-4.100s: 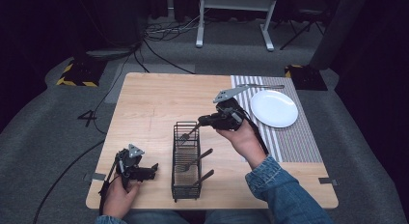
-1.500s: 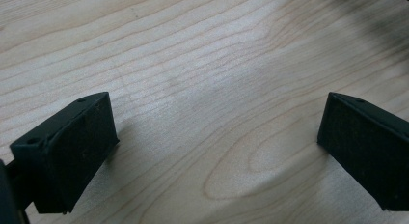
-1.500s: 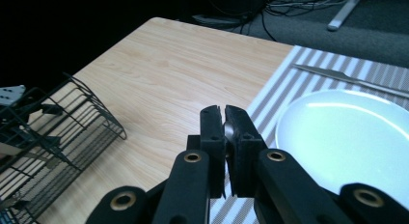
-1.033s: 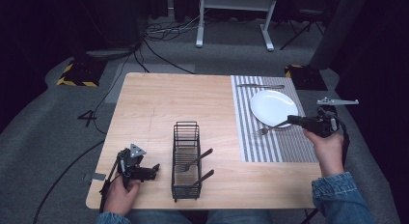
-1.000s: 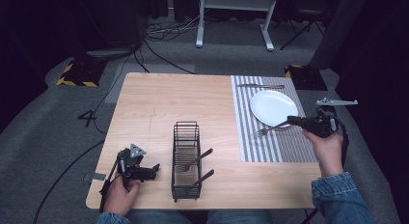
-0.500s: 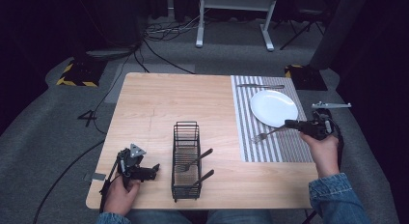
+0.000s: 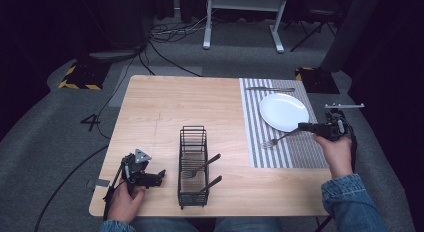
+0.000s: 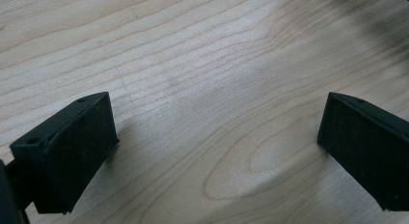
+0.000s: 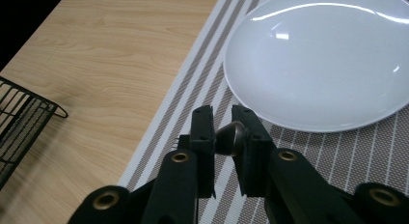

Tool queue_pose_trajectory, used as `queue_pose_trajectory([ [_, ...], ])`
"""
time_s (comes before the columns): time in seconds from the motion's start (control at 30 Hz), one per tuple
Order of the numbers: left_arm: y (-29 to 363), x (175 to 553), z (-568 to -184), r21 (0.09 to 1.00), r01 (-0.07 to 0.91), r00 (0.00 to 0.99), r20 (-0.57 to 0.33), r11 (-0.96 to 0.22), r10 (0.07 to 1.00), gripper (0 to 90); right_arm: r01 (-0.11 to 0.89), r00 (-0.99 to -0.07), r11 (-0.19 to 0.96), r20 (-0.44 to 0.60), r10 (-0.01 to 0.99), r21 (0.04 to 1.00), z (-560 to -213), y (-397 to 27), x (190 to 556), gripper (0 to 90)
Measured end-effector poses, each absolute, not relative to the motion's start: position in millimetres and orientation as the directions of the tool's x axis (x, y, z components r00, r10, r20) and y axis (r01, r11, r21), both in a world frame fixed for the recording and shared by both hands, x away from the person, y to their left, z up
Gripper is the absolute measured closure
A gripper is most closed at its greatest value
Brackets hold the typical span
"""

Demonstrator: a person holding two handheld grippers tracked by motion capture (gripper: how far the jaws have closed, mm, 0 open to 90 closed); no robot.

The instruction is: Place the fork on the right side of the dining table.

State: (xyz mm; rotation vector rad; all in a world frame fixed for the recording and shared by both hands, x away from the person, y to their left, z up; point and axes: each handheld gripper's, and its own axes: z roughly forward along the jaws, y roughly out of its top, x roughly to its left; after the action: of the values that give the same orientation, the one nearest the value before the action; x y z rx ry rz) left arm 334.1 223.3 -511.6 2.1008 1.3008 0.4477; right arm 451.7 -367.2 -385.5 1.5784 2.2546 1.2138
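My right gripper (image 7: 301,126) is at the right edge of the table, just in front of the white plate (image 7: 283,112). It holds the handle end of a metal fork (image 7: 280,138), whose tines reach down onto the striped placemat (image 7: 260,152). In the right gripper view the rounded handle tip (image 9: 230,137) sits between the pads of my right gripper (image 9: 224,132). The jaws have just been opening slightly and still touch the handle. My left gripper (image 7: 161,175) rests at the table's front left, open, with bare wood between the jaws of my left gripper (image 8: 217,132).
A black wire rack (image 7: 193,164) stands at the front middle, with two utensil handles (image 7: 212,162) poking out on its right. A knife (image 7: 270,88) lies at the far end of the placemat. The rack's corner (image 9: 19,122) shows in the right gripper view.
My right hand has sunk a little toward the placemat with the fork, lowering its tines onto the stripes. My left hand has stayed still.
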Motion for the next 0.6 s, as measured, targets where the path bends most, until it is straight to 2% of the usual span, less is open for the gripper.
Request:
queue_pose_trajectory([
  [0.27, 223, 334, -512, 0.660, 0.678, 0.458, -0.036, -0.323, 0.888, 0.2, 0.767, -0.391, 0.112, 0.322, 0.862, 0.632, -398, -378, 460, 69.0],
  [0.47, 223, 334, -512, 0.660, 0.678, 0.457, -0.036, -0.323, 0.889, 0.2, 0.794, -0.353, 0.075, 0.356, 0.865, 0.604, -411, -389, 464, 54.9],
  [0.6, 223, 334, -512, 0.660, 0.678, 0.457, -0.036, -0.323, 0.889, 0.2, 0.807, -0.332, 0.056, 0.373, 0.866, 0.588, -420, -395, 465, 53.3],
])
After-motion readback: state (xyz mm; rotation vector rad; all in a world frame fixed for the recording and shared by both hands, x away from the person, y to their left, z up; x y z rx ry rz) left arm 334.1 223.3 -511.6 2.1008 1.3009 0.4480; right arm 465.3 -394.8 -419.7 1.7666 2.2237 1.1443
